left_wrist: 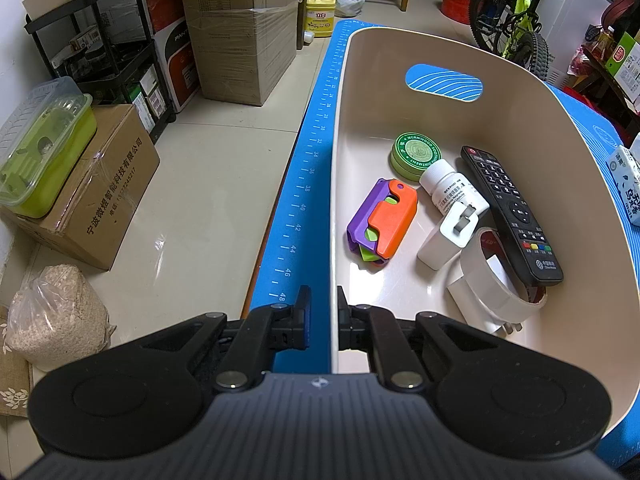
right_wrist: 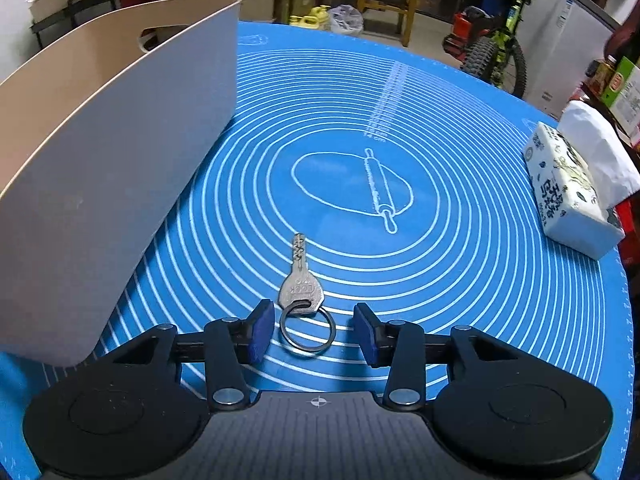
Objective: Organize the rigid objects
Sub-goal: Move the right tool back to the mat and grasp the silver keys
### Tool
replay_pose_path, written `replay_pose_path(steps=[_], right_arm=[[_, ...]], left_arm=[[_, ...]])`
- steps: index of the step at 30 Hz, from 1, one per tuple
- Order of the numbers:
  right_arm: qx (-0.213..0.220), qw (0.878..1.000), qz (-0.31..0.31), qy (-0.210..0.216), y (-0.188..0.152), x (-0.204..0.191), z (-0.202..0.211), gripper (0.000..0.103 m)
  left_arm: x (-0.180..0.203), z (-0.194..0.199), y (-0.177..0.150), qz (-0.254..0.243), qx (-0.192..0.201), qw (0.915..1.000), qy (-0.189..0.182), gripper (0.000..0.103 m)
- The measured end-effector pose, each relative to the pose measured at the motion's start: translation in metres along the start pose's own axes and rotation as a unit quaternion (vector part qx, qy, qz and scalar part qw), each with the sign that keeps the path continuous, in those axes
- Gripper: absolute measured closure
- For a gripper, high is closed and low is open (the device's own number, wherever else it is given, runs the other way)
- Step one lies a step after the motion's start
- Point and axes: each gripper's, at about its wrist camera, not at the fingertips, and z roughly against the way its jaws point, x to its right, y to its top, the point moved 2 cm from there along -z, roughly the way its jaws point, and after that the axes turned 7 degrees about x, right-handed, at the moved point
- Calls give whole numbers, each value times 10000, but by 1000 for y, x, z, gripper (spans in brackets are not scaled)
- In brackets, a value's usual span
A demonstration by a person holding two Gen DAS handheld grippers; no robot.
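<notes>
While our left gripper (left_wrist: 323, 312) straddles the near-left wall of the beige bin (left_wrist: 520, 92), its jaws stand narrow, one outside over the blue mat (left_wrist: 296, 200) and one inside; we cannot tell whether they press the wall. Ahead of those jaws and to their right, inside the bin, lie a purple and orange toy (left_wrist: 380, 220), a green round tin (left_wrist: 416, 156) farther off, a white pill bottle (left_wrist: 452, 188) touching the tin, a white charger (left_wrist: 448, 240), a roll of white tape (left_wrist: 500, 276) and a black remote (left_wrist: 512, 212) leaning against the far-right wall with its lower end resting on the tape.

On our right gripper (right_wrist: 314, 332) the jaws are spread wide and hold nothing. Left of them rises the outer wall of the bin (right_wrist: 112, 152). Between them, on the worktop mat (right_wrist: 460, 280), sits the ring of a silver key (right_wrist: 300, 280), nearer the left jaw; the key's blade points straight ahead, away from us. Well ahead and to the right of the jaws a tissue pack (right_wrist: 568, 192) lies at the mat's edge
</notes>
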Motion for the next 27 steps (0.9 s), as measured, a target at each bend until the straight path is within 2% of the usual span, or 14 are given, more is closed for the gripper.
replay_pose_path(steps=[2, 4, 6, 11, 15, 27], right_arm=[[31, 9999, 63, 76, -2, -1, 1, 49], [36, 9996, 30, 264, -3, 1, 1, 63], [37, 9993, 50, 373, -3, 1, 2, 65], [83, 9991, 97, 406, -4, -1, 7, 65], [275, 9985, 70, 475, 0, -2, 16, 66], [804, 9962, -112, 301, 15, 7, 40, 66]], left_arm=[[0, 0, 0, 0, 0, 10000, 1, 90], [0, 0, 0, 0, 0, 10000, 3, 90], [0, 0, 0, 1, 0, 10000, 5, 90], [0, 0, 0, 0, 0, 10000, 0, 90], [0, 0, 0, -1, -1, 10000, 2, 90], [0, 0, 0, 1, -1, 10000, 0, 90]])
